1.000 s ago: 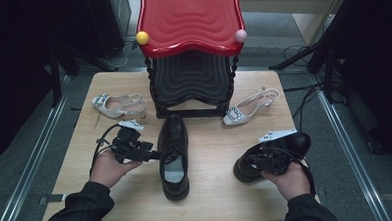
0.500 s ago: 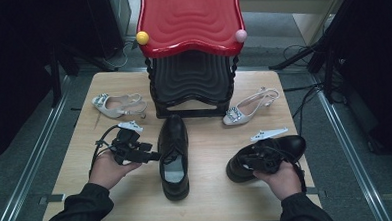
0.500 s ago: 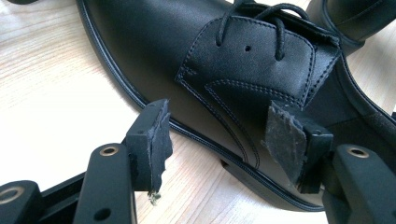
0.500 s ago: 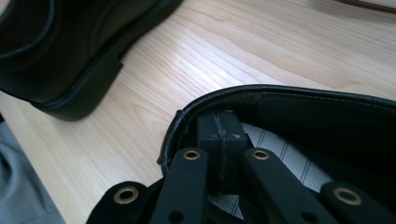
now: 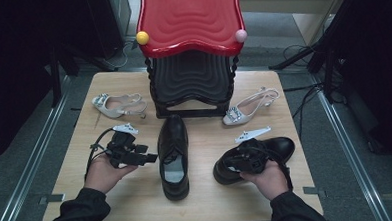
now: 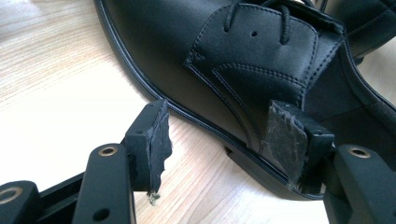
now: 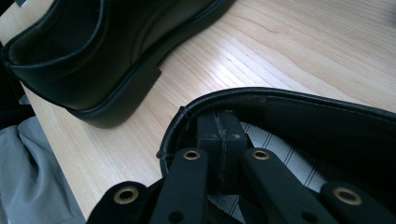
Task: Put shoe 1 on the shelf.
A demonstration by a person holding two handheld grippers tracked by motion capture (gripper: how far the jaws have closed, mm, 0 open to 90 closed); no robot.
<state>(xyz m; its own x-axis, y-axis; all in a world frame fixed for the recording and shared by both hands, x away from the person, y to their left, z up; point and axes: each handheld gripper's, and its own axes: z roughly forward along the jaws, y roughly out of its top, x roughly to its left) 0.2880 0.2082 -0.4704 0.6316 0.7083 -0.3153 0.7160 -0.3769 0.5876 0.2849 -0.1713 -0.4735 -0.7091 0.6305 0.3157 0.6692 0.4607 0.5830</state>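
Holding the right-hand black shoe (image 5: 266, 155), the right gripper (image 5: 247, 161) has its jaws pressed together with both pads down inside the shoe opening; in the right gripper view the pads (image 7: 219, 140) sit flush against each other just behind the shoe's back rim (image 7: 187, 114), striped lining under them. Whether any leather is actually pinched between the pads, can't tell. That shoe lies across the table (image 5: 208, 210), toe pointing away to the right of the gripper, heel end towards the other shoe. Left gripper (image 5: 142, 158) is wide open, nothing between the pads. It points sideways at the second black shoe (image 5: 174, 156), which stands just ahead of its tips, toe towards the far side of the table. In the left gripper view one pad (image 6: 285, 140) is at the shoe's sole edge, touching or nearly so; the other pad (image 6: 154, 140) is clear over bare wood. The two black shoes are near each other but apart.
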